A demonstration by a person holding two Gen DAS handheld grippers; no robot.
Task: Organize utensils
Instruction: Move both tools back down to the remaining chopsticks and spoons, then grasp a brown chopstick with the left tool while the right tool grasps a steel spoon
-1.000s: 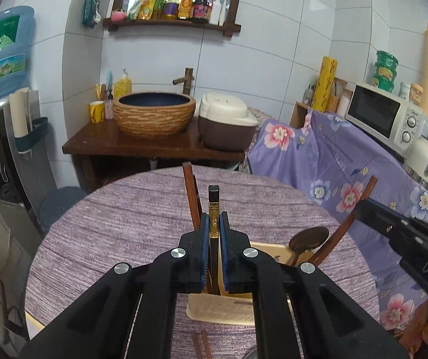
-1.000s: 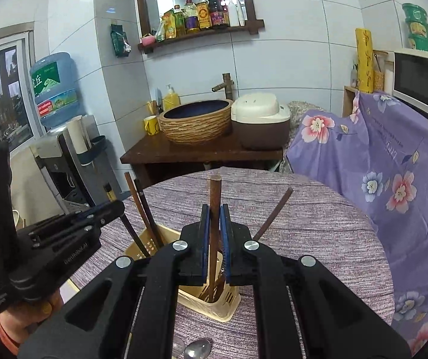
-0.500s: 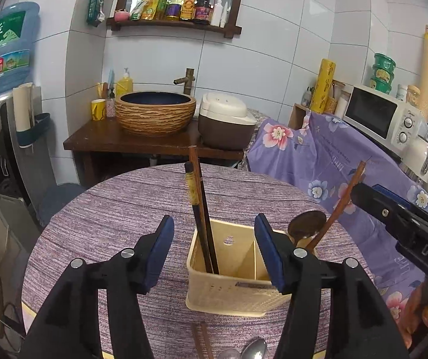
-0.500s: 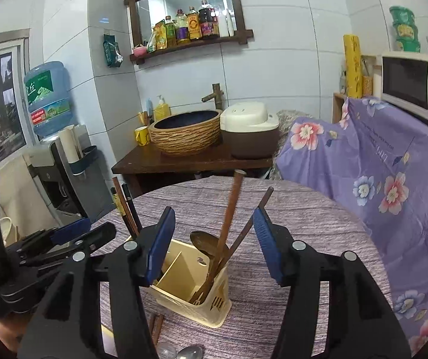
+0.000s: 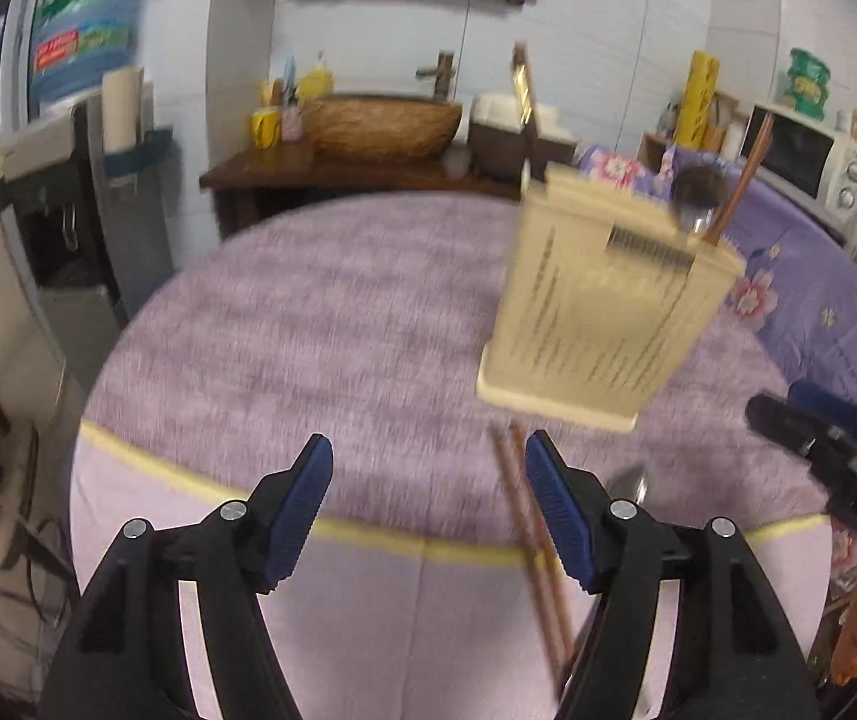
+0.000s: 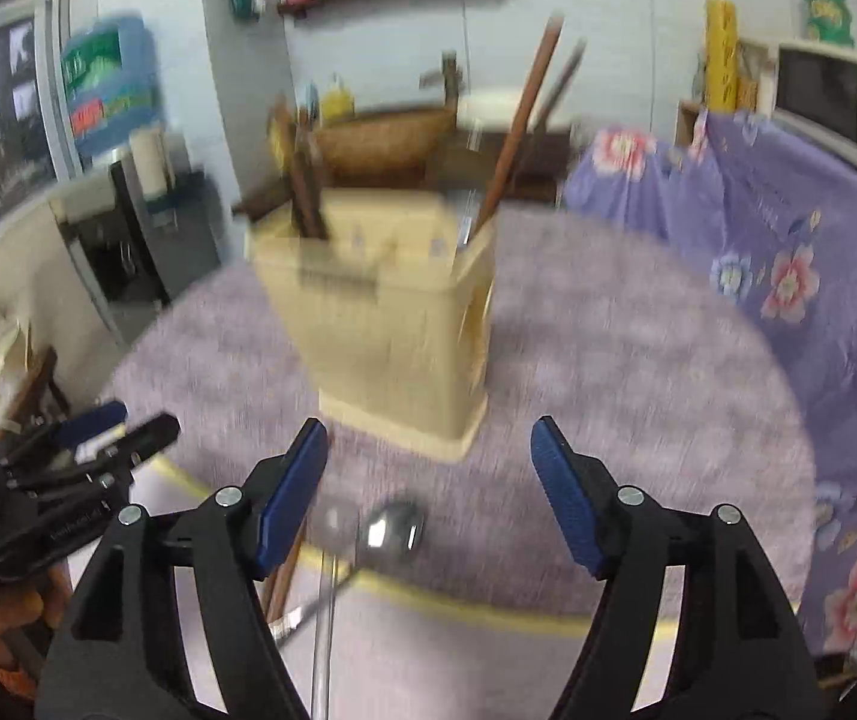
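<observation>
Loose chopsticks and spoons lie at the near desk edge, just under both spread tongs.

The left tongs (image 5: 428, 504), jaws just opened wide and holding nothing, have the brown chopstick pair (image 5: 527, 534) by their right pad, long axis running away toward the cream utensil holder (image 5: 602, 312). The right tongs (image 6: 428, 492), likewise just opened and empty, hang over two metal spoons (image 6: 392, 531), handles trailing toward the camera; each is nearest its own pick.
</observation>
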